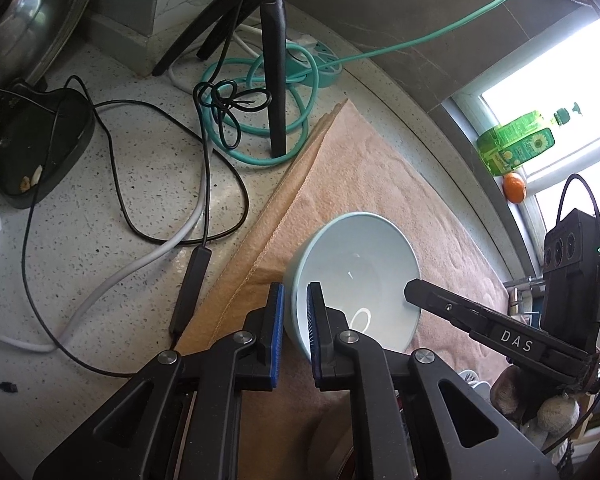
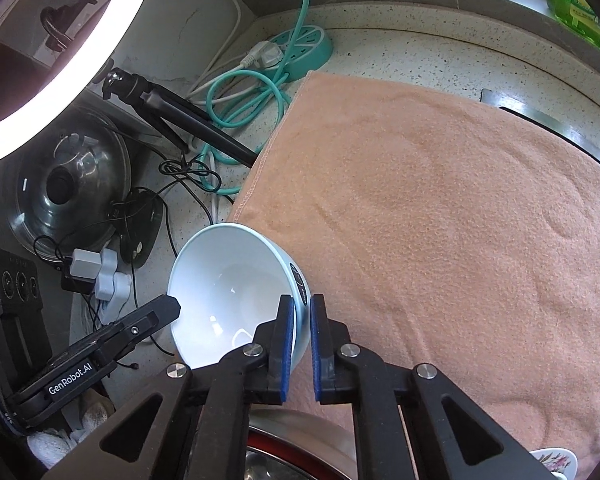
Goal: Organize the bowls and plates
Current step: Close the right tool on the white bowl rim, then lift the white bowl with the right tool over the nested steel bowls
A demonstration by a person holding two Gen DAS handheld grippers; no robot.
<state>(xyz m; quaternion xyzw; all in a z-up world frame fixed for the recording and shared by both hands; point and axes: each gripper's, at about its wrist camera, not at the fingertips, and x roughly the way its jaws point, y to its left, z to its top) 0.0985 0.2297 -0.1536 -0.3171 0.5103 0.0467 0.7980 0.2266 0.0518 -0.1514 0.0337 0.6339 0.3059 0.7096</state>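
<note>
Now I am gripping one pale blue bowl (image 1: 356,276) from two sides; my left gripper (image 1: 296,328) is pinching its near rim, one blue pad inside the wall and one outside, jaws clamped on it; my right gripper (image 2: 302,334) is doing the same on the opposite rim, closed tight on the wall; the bowl is sitting tilted over the edge of the peach towel (image 2: 440,208), beside the tangle of cables (image 1: 220,120) on the speckled counter (image 1: 100,240)

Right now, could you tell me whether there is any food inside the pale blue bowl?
No, the bowl held by the left gripper and right gripper shows only a bare, shiny inside.
</note>
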